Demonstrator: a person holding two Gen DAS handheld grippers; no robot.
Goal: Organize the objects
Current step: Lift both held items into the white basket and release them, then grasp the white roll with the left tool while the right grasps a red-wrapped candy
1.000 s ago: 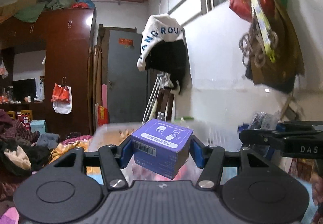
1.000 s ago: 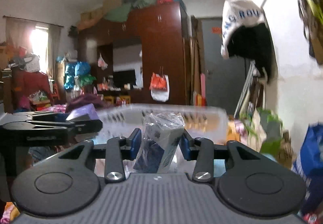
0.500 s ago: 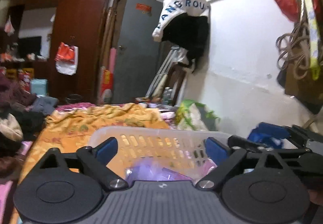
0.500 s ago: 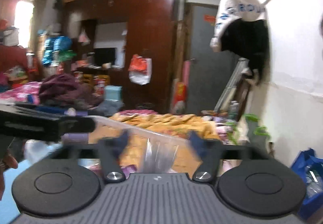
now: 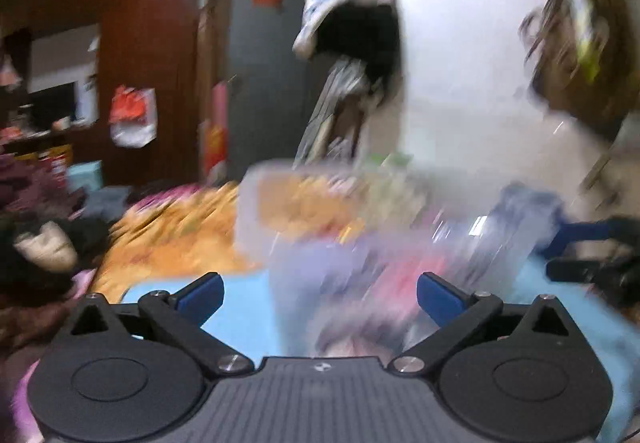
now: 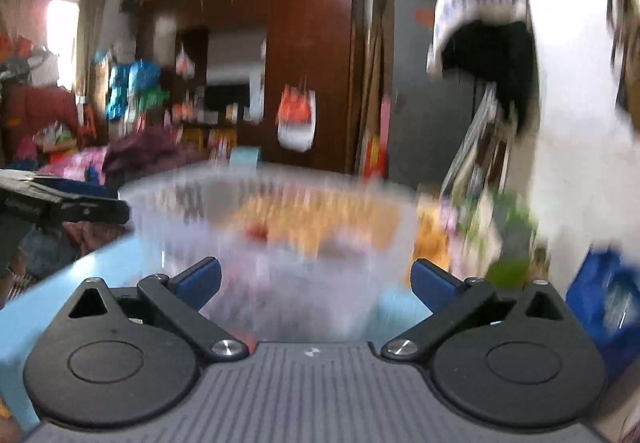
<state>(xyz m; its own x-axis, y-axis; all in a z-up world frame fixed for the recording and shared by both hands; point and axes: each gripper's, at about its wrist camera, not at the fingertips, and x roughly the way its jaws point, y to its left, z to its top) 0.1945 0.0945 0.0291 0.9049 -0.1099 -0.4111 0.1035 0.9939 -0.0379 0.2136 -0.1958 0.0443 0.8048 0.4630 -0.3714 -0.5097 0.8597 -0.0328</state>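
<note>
Translucent white basket point(image 6: 272, 203), slotted walls, blurred, colourful items inside.

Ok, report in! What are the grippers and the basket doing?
Left gripper and right gripper open, empty, just opened. White basket ahead on blue table. Picture blurry; nothing seen blocking.

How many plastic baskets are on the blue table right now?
1. The translucent basket sits on the blue table straight ahead of the open right claw, and also ahead of the left claw. Heavy blur could hide another.
</note>
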